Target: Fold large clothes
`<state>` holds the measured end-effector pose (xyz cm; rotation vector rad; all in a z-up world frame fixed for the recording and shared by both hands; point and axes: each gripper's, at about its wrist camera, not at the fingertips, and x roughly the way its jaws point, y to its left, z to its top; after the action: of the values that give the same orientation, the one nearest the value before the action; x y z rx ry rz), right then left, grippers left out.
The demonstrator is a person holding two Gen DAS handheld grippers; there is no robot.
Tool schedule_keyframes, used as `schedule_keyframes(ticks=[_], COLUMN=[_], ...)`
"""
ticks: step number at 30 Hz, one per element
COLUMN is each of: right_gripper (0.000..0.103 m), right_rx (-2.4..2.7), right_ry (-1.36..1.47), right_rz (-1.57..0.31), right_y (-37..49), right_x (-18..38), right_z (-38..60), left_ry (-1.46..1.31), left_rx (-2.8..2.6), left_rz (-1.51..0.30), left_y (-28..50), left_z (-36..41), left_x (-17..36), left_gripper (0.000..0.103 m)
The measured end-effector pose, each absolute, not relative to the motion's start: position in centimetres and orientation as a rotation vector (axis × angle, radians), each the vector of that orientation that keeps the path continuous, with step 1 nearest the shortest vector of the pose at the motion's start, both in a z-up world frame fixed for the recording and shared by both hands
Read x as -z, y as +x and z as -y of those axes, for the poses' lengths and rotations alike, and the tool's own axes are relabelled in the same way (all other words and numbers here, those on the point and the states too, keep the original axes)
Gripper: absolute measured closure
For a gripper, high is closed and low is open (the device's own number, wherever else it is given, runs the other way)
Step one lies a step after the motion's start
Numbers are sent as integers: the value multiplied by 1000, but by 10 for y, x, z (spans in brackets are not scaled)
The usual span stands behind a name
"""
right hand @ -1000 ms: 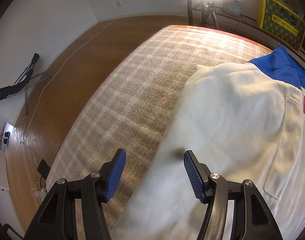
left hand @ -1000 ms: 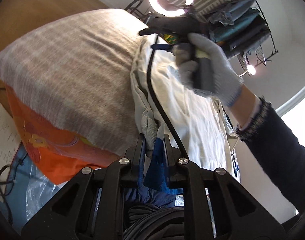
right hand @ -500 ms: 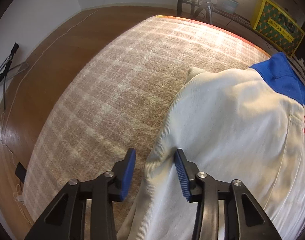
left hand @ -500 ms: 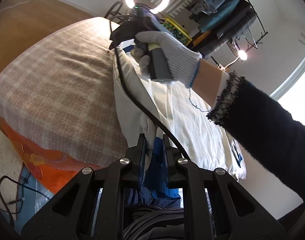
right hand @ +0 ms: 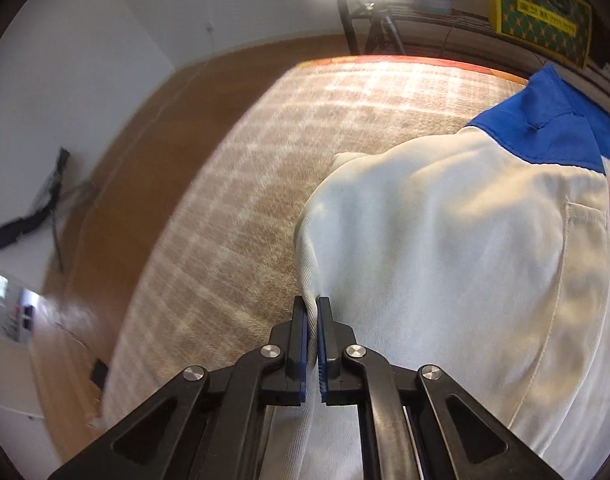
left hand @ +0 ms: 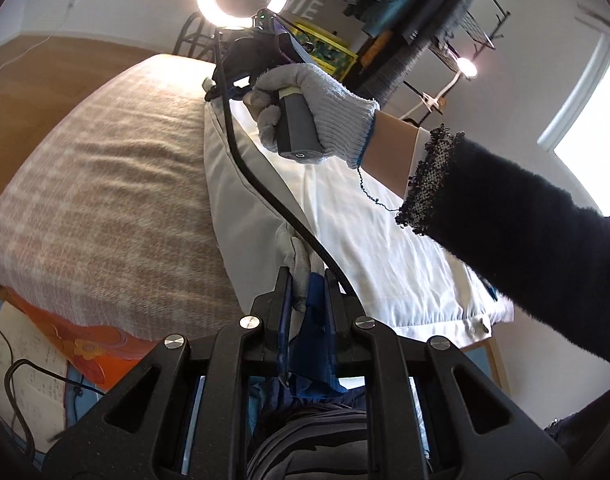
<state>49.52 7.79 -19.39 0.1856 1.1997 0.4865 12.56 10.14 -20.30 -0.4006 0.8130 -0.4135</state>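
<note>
Since a second ago, left view: the left gripper has lifted, pinching blue-and-white cloth of the white garment at the bed edge. Right view: the right gripper has just closed, nipping the garment's side fold; a fold-over lift seems ready.

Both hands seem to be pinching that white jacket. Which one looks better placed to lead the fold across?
Probably the right gripper: its jaws have just closed on the white edge of the jacket, beside the blanket. The left gripper pinches a bunched corner, blue and white, near the bed's edge.
</note>
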Motion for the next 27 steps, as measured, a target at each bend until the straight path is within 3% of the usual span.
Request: schedule_keyframes(ticks=[15,27], right_gripper=[102,102], right_rx=[-522,-366], right_ry=[467,571], right_rz=[-1022,-1058], right_y=[468,454], right_x=[139,179], right_z=[60,162], left_ry=[-196,-35], left_rx=[575,647], left_rz=[-853,-954], left_y=[117,127], left_z=[-18,51], left_x=[175,187], left_gripper=[91,91])
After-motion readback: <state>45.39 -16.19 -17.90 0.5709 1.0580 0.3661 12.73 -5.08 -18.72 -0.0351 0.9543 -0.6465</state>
